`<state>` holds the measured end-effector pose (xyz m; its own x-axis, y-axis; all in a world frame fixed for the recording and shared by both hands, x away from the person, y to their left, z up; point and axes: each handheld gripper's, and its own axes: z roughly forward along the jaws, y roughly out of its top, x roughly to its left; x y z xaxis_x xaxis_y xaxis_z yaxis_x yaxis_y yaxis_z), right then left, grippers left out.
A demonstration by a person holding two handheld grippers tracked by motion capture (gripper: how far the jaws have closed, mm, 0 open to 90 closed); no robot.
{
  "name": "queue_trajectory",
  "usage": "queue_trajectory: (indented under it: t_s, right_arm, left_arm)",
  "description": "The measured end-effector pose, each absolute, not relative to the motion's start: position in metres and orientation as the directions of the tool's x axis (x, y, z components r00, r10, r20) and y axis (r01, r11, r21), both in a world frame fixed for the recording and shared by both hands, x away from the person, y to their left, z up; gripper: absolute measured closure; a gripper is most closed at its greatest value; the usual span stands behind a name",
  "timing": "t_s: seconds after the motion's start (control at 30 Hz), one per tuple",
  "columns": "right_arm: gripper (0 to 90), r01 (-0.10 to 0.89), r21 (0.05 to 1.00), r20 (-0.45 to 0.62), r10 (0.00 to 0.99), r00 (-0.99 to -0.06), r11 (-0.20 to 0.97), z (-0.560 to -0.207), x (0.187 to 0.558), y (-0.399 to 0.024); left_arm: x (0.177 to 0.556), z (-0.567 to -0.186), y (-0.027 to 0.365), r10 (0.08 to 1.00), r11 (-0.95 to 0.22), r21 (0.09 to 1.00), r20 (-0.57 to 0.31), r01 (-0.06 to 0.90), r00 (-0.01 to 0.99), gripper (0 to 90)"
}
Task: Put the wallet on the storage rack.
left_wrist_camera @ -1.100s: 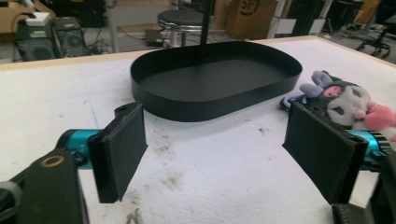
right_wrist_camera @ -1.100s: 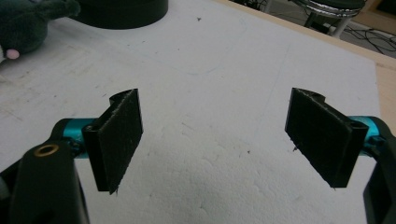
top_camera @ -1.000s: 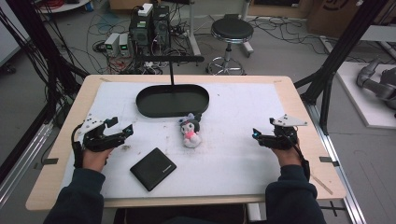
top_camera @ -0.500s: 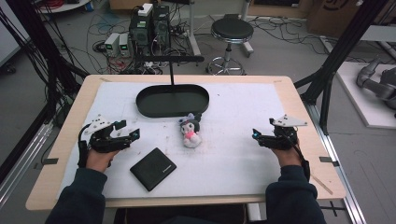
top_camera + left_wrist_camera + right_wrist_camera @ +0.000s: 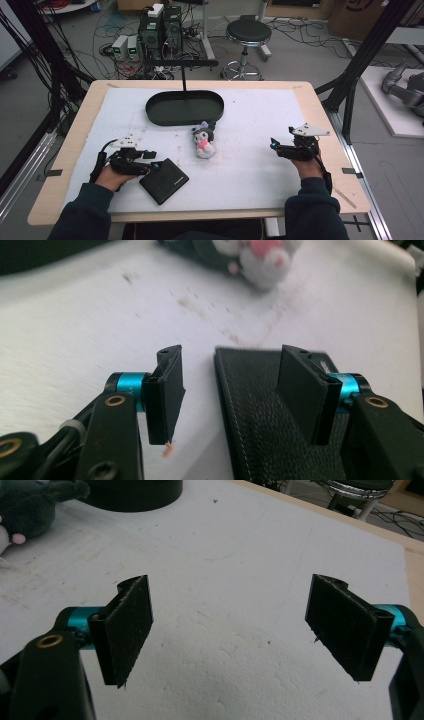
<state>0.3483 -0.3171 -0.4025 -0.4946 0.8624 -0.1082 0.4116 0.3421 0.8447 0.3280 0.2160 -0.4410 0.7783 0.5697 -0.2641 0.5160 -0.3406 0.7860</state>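
Straddling wallet edge, L gripper low

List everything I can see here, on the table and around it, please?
wallet: one, black, near left of the table, its edge between the left jaws
plush toy: one, dark with pink and white, table centre
tray: one, black, oval, far centre
table: one, white mat, wooden rim
stool: one, black seat, floor behind
left hand-held gripper: one, black, jaws just closing around the wallet's edge, pads not pressing
right hand-held gripper: one, black, open, near right
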Motion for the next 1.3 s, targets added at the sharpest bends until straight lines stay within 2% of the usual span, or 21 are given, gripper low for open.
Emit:
queue_trajectory:
  t_s: [0.13,0.17,0.23,0.3,0.33,0.37,0.47,0.53,0.6,0.63,0.87,1.03,1.07,1.13,1.3]
  right_arm:
    - [19.3,0.409,0.844,-0.112,0.86,-0.498,0.347,-0.403,0.349,-0.317]
    - [19.3,0.412,0.844,-0.108,0.861,-0.497,0.344,-0.403,0.349,-0.317]
    - [19.3,0.414,0.843,-0.107,0.861,-0.497,0.344,-0.403,0.349,-0.317]
    - [19.3,0.412,0.841,-0.112,0.858,-0.5,0.35,-0.403,0.349,-0.317]
    - [19.3,0.415,0.84,-0.11,0.859,-0.5,0.349,-0.403,0.349,-0.317]
    - [19.3,0.415,0.839,-0.111,0.858,-0.501,0.351,-0.403,0.349,-0.317]
    - [19.3,0.415,0.841,-0.109,0.859,-0.5,0.348,-0.404,0.35,-0.317]
    - [19.3,0.415,0.84,-0.111,0.859,-0.5,0.35,-0.404,0.35,-0.316]
    - [19.3,0.414,0.839,-0.113,0.858,-0.502,0.353,-0.404,0.35,-0.316]
    - [19.3,0.415,0.839,-0.111,0.858,-0.501,0.351,-0.404,0.35,-0.316]
    - [19.3,0.418,0.837,-0.112,0.858,-0.5,0.353,-0.404,0.35,-0.317]
    - [19.3,0.42,0.837,-0.11,0.859,-0.5,0.352,-0.404,0.349,-0.317]
    - [19.3,0.42,0.837,-0.11,0.859,-0.499,0.351,-0.404,0.349,-0.317]
    - [19.3,0.42,0.836,-0.111,0.859,-0.5,0.353,-0.404,0.349,-0.317]
    - [19.3,0.423,0.834,-0.109,0.858,-0.502,0.353,-0.405,0.349,-0.317]
  left_arm:
    - [0.329,-0.449,0.21,0.559,-0.376,0.752,-0.282,0.542,0.779,43.5]
    - [0.329,-0.45,0.209,0.561,-0.364,0.753,-0.293,0.548,0.775,39.7]
    - [0.328,-0.45,0.208,0.553,-0.376,0.758,-0.279,0.534,0.785,38.8]
    - [0.328,-0.45,0.208,0.551,-0.38,0.758,-0.274,0.529,0.788,41.5]
    - [0.328,-0.45,0.208,0.523,-0.379,0.759,-0.297,0.529,0.799,47.1]
    - [0.327,-0.45,0.207,0.519,-0.386,0.762,-0.286,0.519,0.806,56.6]
    - [0.328,-0.45,0.207,0.526,-0.375,0.762,-0.295,0.529,0.798,58.7]
    - [0.329,-0.449,0.21,0.538,-0.355,0.765,-0.303,0.538,0.786,69.5]
    - [0.329,-0.449,0.212,0.541,-0.346,0.768,-0.306,0.539,0.784,71.8]
    - [0.329,-0.448,0.212,0.533,-0.326,0.776,-0.321,0.54,0.783,80.3]
    - [0.331,-0.443,0.219,0.544,-0.262,0.787,-0.358,0.559,0.759,84.5]
    - [0.334,-0.431,0.244,0.628,-0.16,0.822,-0.343,0.547,0.698,84.7]
    - [0.333,-0.425,0.257,0.682,-0.122,0.837,-0.32,0.534,0.658,84.8]
    - [0.332,-0.422,0.263,0.709,-0.111,0.844,-0.303,0.524,0.637,84.8]
    - [0.335,-0.421,0.295,0.834,-0.015,0.857,-0.273,0.514,0.479,85.0]
